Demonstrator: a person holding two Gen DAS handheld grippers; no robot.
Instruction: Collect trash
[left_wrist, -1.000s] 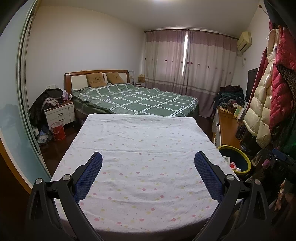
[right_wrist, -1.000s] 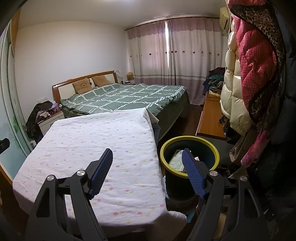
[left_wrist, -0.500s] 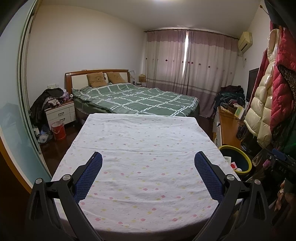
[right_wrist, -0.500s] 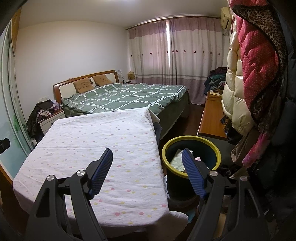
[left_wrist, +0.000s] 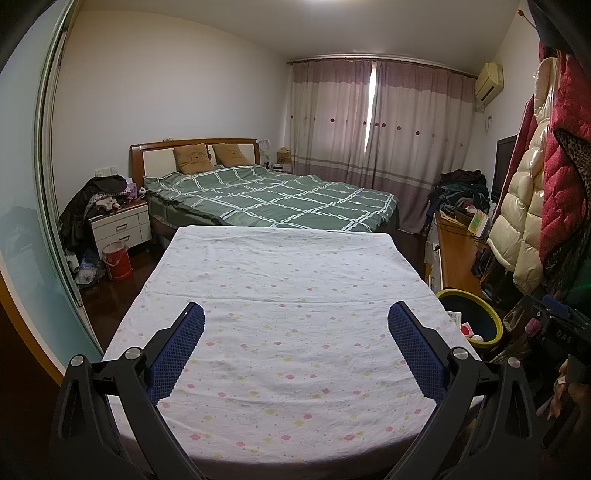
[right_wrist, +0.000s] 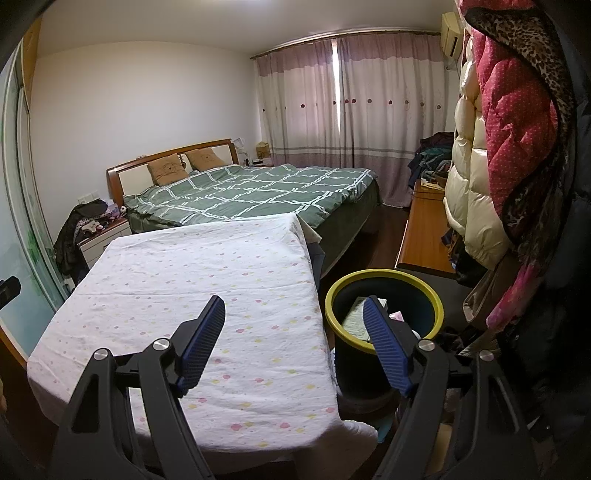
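Note:
A dark bin with a yellow-green rim stands on the floor right of the table, with paper and packaging inside; it also shows in the left wrist view. My left gripper is open and empty above the near half of the table covered with a white flowered cloth. My right gripper is open and empty, its left finger over the cloth and its right finger in front of the bin.
A bed with a green checked cover stands behind the table. A white nightstand and a red bucket are at the left. A wooden desk and hanging coats line the right side.
Both views have shifted very slightly; in the right wrist view the bin sits a little further right. Both grippers stay open and empty.

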